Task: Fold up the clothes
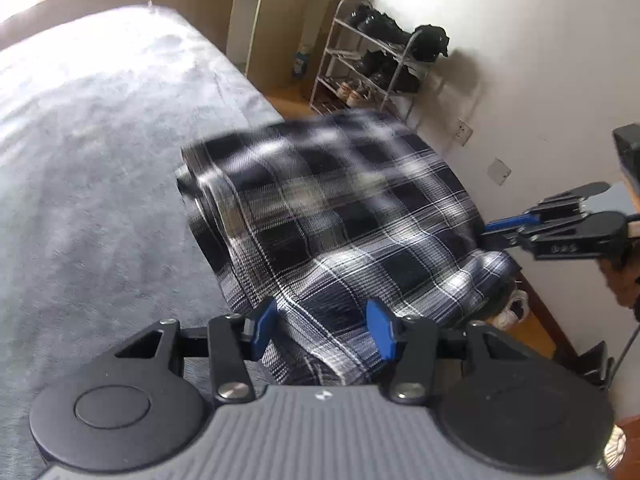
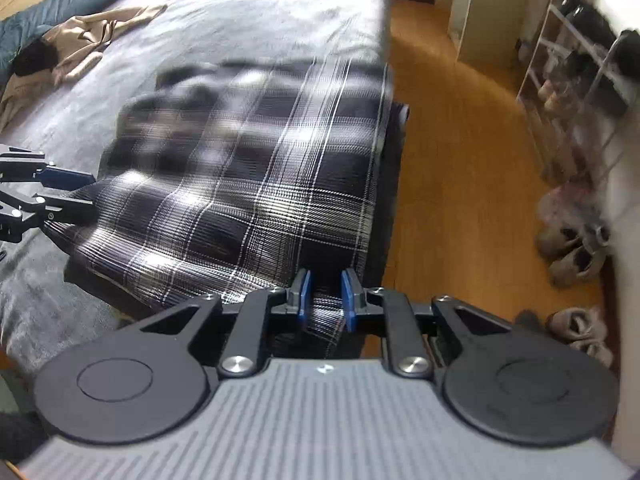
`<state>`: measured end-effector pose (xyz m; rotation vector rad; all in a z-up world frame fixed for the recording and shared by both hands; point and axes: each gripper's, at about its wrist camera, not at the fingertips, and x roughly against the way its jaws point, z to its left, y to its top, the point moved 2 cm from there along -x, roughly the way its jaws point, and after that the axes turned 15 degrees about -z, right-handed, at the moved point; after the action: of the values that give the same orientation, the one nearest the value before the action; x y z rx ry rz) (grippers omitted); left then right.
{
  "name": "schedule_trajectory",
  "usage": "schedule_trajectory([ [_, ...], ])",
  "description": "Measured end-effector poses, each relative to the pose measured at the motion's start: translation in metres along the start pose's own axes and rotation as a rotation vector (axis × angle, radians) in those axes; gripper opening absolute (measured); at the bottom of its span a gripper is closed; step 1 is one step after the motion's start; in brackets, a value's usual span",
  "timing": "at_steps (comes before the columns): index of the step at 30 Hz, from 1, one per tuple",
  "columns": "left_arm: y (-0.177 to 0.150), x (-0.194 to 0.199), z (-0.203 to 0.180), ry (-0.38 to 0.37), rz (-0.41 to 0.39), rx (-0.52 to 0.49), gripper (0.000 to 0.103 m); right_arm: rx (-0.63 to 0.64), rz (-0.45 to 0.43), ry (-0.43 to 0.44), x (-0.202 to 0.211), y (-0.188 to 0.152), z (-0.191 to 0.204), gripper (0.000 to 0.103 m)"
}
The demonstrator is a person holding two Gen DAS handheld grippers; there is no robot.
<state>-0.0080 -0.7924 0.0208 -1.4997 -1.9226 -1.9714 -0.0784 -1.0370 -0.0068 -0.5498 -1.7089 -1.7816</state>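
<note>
So I've got the black-and-white plaid woven shirt (image 1: 332, 216) lifted at its near edge over the corner of the bed, whose fuzzy grey fleece blanket (image 1: 100, 152) runs smooth and a bit crumpled under it. The far part of the cloth is motion-blurred, so I can't read the fold lines there; it drapes in soft waves toward me and hangs past the bed's edge on the floor side.

My left gripper (image 1: 322, 330) has its blue pads set about halfway apart with a thick bunch of the plaid fabric pinched between them. My right gripper (image 2: 325, 300) is at a narrow gap, pads pressed on a thinner strip of the same cloth.

Around it: glossy orange wood floor (image 2: 452, 184), a thin wire shoe rack (image 1: 372, 64) with dark shoes, and a rumpled tan garment (image 2: 92, 36) far up the bed.
</note>
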Motion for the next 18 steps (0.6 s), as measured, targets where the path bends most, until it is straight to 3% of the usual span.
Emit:
schedule_trajectory([
  [3,0.002,0.010,-0.008,-0.002,-0.029,-0.040,0.050,0.069,-0.063,0.050,0.012,0.010,0.020,0.016],
  [6,-0.007,0.006,-0.021,-0.024,-0.005,-0.097,0.050,0.125,-0.003,0.092,0.004,-0.006,0.032,0.014],
  [10,-0.028,-0.010,-0.034,0.006,0.021,-0.175,0.055,0.147,0.069,0.059,-0.017,-0.030,0.032,0.014],
  [15,-0.035,-0.008,-0.035,0.011,0.013,-0.226,0.056,0.139,0.081,0.058,-0.019,-0.031,0.031,0.014],
  [18,-0.021,0.006,-0.030,0.020,0.014,-0.192,0.053,0.170,0.095,0.056,-0.011,-0.024,0.038,0.014],
])
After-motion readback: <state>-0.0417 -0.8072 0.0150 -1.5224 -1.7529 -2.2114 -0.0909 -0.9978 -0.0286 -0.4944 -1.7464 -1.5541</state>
